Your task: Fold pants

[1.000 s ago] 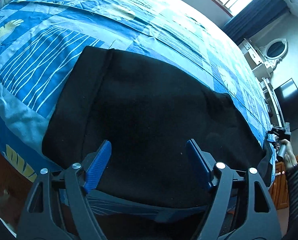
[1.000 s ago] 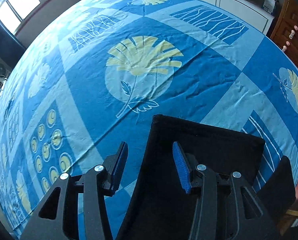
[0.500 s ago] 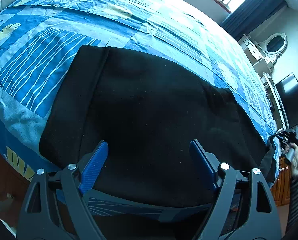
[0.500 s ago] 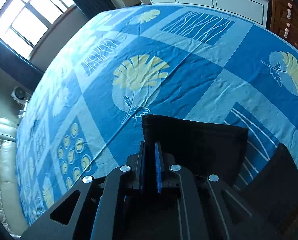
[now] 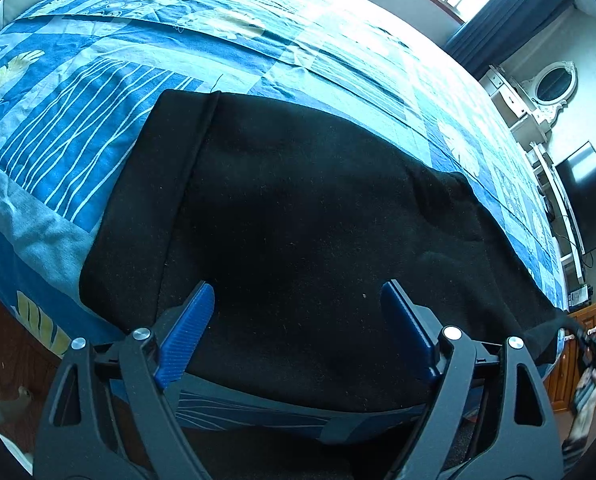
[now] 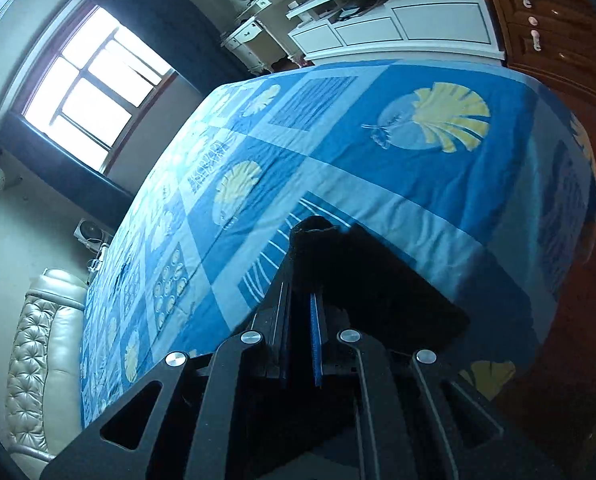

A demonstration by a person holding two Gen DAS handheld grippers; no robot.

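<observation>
Black pants lie spread across the near edge of the blue patterned bedspread. My left gripper hovers over the near part of the cloth; its jaws are opening wide and the blue pads press on nothing. In the right wrist view, my right gripper is shut on a bunched end of the pants, lifted off the bedspread. The same gripper, held by a hand, shows at the far right of the left wrist view, with the pants stretched towards it.
A wooden cabinet and a white low unit stand past the bed's foot. A wall TV and a padded headboard frame the bed. A bright window is behind.
My right gripper closed on the pants' end, then swung away with it and rolled, lifting the cloth. The left gripper stayed put while its jaws widened a little.
</observation>
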